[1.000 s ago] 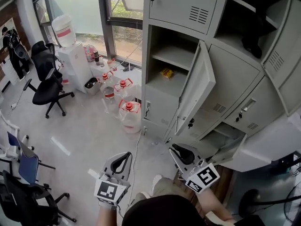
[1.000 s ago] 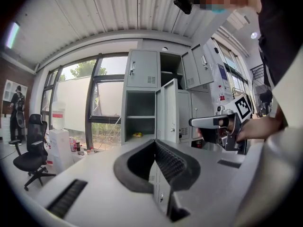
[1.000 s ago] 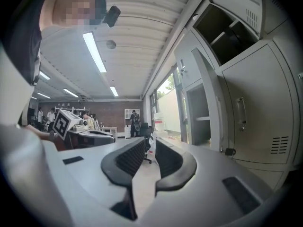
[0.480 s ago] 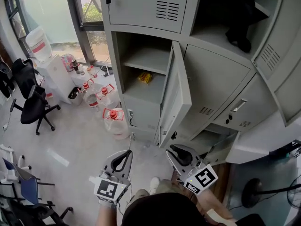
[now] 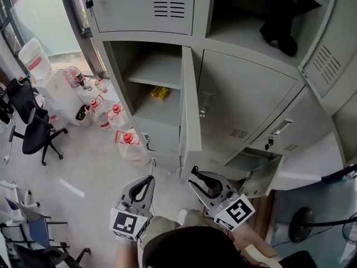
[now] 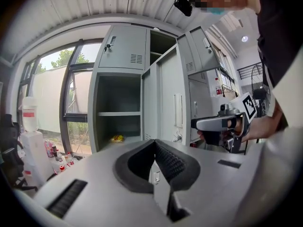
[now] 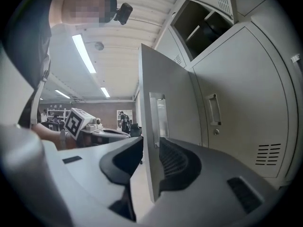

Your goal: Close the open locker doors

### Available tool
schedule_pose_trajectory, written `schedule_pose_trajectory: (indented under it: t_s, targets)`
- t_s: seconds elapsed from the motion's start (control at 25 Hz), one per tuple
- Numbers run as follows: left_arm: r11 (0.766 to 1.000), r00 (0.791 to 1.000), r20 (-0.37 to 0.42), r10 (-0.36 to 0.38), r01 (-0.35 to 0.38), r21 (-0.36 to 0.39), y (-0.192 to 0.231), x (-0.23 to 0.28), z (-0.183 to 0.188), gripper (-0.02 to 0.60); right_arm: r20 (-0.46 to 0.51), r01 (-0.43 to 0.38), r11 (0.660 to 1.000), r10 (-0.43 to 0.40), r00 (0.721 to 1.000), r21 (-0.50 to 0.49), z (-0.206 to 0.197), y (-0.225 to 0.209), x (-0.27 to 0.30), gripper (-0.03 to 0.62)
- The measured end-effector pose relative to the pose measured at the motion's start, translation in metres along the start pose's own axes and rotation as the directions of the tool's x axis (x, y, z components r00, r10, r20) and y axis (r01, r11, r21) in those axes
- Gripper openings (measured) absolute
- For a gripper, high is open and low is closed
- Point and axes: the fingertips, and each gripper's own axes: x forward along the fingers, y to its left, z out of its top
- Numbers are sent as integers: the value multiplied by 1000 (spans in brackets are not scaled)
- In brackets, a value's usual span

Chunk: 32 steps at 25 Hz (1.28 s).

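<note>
Locker door [image 5: 192,121], open, free edge between the narrowly parted, just-opening jaws of right gripper [image 7: 150,141]; left gripper [image 6: 154,143] jaws together, empty; yellow packet [image 5: 160,92] at door's 9 o'clock, print illegible.

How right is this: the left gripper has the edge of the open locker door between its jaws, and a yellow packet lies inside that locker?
Wrong gripper: the right gripper has the edge of the open locker door between its jaws, which have just been opening; the right gripper view shows it. The yellow packet is inside that locker.
</note>
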Motion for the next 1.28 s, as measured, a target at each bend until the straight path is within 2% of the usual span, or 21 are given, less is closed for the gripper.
schedule_pose_trajectory:
  t_s: [0.24,0.48,0.88,1.28]
  targets:
    - [1000,1000,-12,0,0,-7,9,12,-1,8,7,-31,999,31,999,12,1,-2,7,107]
    - [999,999,-9,-53,53,-1,18,22,0,8,-1,-28,1000,28,1000,-1,3,0,18,117]
    - [988,988,-6,-152,152,10,45,17,3,8,-17,75,997,-75,997,-4,2,14,38,117]
    - [977,977,7,-213,213,11,81,-1,4,8,-18,164,986,-164,986,-5,4,29,72,117]
